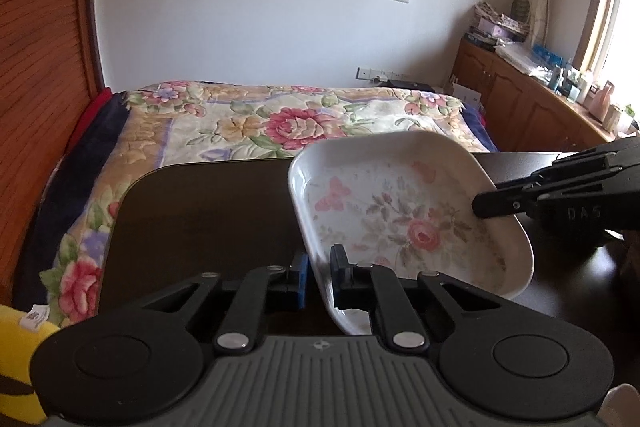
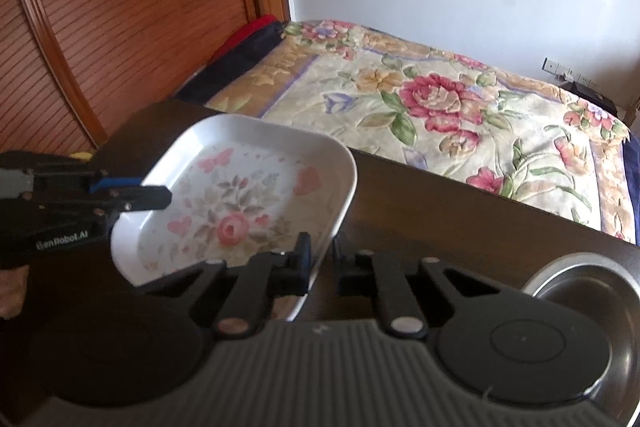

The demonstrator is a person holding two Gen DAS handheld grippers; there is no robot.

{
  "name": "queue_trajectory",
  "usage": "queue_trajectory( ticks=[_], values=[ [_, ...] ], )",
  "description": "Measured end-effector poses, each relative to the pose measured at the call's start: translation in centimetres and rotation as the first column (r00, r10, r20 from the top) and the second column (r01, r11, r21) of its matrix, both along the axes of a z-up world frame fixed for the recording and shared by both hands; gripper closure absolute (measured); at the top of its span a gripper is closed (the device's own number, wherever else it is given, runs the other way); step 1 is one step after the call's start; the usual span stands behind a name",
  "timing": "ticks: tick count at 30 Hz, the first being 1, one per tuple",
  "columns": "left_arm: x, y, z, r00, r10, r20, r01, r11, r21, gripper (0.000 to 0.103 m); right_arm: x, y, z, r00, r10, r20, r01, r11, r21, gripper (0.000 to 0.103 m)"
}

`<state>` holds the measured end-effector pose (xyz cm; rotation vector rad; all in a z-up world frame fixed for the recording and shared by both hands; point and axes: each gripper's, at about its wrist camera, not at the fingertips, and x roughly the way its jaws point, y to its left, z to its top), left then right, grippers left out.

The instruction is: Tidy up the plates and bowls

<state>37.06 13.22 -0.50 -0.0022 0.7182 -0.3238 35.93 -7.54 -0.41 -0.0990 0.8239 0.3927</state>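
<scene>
White floral plate [image 1: 400, 219] clamped at opposite rims by left hand-held gripper [image 1: 319, 277] and right hand-held gripper [image 2: 323, 267].

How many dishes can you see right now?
2. A floral square plate is gripped at opposite rims by the left gripper and the right gripper; a metal bowl sits on the table at right. Others may be out of view.

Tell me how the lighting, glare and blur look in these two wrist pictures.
Left wrist view: the window is blown out white, the dark table loses detail, and the fisheye bends the wooden door; the floral dish is fairly sharp. Right wrist view: softer overall, daylight sheen on the table, the metal bowl glints, and straight edges curve.
</scene>
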Motion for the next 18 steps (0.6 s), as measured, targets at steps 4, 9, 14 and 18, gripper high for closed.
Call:
queue_trajectory(
  ticks=[4,9,14,18],
  values=[
    [-1.5,0.3,1.3,1.000,0.013,0.022,-0.013,1.000,-0.007,0.062,-0.9,0.2,1.2,0.999,0.000,0.039,-0.001,1.000,0.020,0.093],
    [-4.5,0.2,3.9,0.997,0.019,0.075,-0.019,1.000,0.009,0.062,-2.6,-0.2,2.6,0.997,-0.007,0.079,0.003,0.998,0.058,0.093],
    [-7.4,0.5,6.1,0.992,0.030,0.120,-0.033,0.999,0.023,0.062,-4.8,-0.7,4.2,0.994,-0.007,0.109,-0.006,0.993,0.116,0.093],
    [-9.8,0.5,7.1,0.989,0.035,0.144,-0.041,0.998,0.040,0.062,-6.8,-0.6,5.3,0.989,-0.002,0.146,-0.018,0.991,0.136,0.093]
  ],
)
